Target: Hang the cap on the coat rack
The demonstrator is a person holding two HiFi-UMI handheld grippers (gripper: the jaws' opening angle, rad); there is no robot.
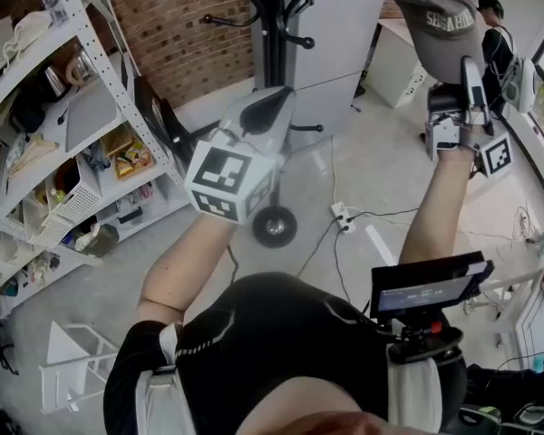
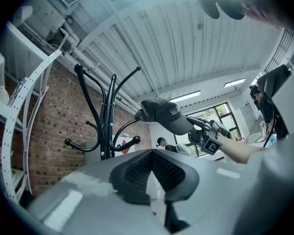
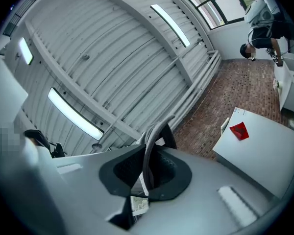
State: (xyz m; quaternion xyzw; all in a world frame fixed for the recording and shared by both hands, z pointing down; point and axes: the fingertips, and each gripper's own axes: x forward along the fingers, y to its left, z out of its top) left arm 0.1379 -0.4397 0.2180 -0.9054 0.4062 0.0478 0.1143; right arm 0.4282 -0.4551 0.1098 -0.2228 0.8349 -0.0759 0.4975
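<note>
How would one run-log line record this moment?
right gripper: shut on cap | left gripper: shut, empty | cap: held up beside coat rack

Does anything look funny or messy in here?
Nothing looks broken. The cap is up in the air, pinched in the right tongs, not on the coat rack. A power strip and its cables lie loose on the floor.

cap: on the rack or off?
Off. The right hand-held gripper is shut on the cap, holding it up beside the coat rack, not seated on any hook.
</note>
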